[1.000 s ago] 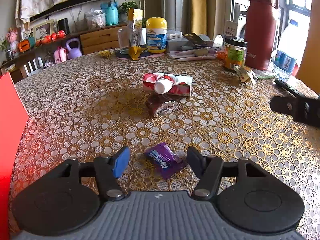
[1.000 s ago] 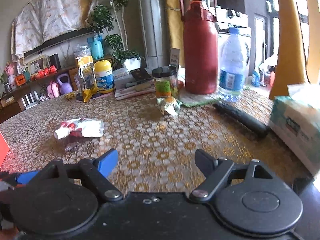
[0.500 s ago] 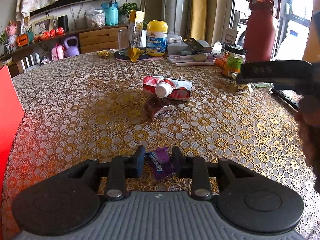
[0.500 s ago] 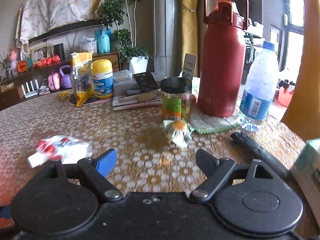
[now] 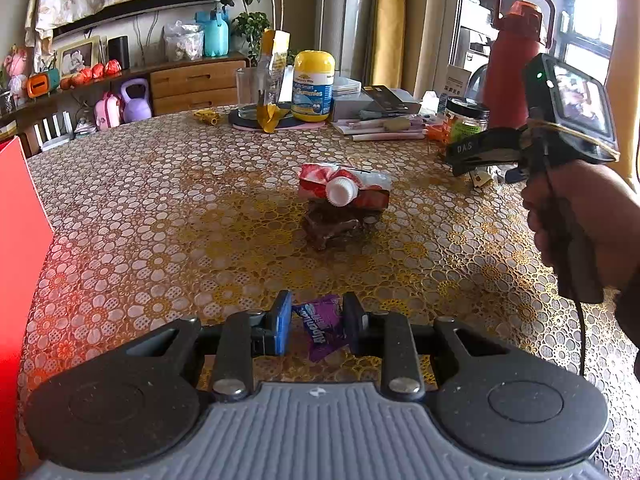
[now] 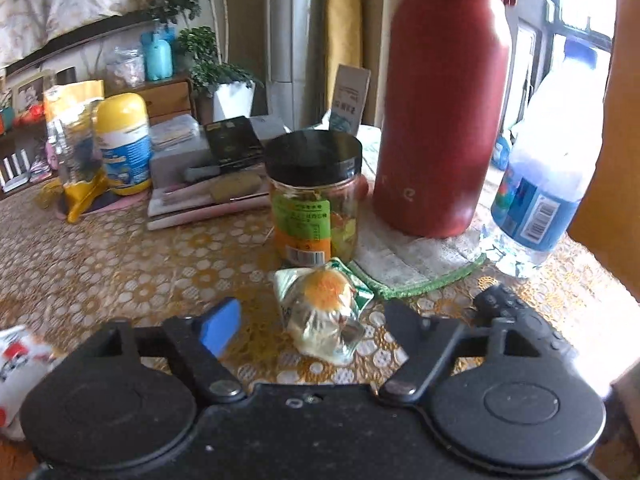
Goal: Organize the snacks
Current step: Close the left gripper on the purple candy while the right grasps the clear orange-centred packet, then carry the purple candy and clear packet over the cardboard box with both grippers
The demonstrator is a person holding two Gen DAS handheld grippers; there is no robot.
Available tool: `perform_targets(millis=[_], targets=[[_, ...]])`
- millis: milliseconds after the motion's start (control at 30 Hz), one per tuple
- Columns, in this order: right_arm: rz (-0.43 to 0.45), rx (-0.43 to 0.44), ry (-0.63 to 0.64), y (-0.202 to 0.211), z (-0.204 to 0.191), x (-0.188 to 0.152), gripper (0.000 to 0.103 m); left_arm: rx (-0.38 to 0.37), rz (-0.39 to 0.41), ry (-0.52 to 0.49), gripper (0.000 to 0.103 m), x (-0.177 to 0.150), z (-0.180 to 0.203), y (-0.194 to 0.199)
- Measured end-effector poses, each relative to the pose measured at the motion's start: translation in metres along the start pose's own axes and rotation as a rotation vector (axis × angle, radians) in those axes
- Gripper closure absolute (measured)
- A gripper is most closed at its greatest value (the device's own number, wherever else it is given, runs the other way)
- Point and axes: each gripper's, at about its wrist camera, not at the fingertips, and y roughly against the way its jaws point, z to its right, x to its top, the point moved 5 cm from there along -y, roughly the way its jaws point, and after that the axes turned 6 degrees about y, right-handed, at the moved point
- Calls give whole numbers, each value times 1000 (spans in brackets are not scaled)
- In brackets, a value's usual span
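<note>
Pinching a purple candy wrapper, left fingers; right fingers closing around a clear snack packet

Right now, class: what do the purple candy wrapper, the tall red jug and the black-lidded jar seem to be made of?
Purple candy wrapper: glossy plastic film, crinkled, printed lettering.
Tall red jug: matte-coated metal or hard plastic; the look leaves it open.
Black-lidded jar: clear glass or plastic, contents visible; matte black lid.

Ahead of the gripper, a wooden sideboard stands along the pale wall beyond the table. Daylight enters a window far right, beside yellow curtains.
</note>
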Motion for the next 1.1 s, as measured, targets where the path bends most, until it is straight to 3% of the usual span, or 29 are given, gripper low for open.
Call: perform_targets(millis=[67,200,567,1100], targets=[[-19,-26,-12,-7,2,-1,35,0,2,2,76,1,-3,1],[-19,-23,-34,-11,3,-4,56,3,6,6,76,2,-7,4],[27,6,-98,25,6,-14,57,9,42,13,76,7,-16,27],[110,111,-144,160,-17,-58,57,15,115,17,76,4,-42,90]])
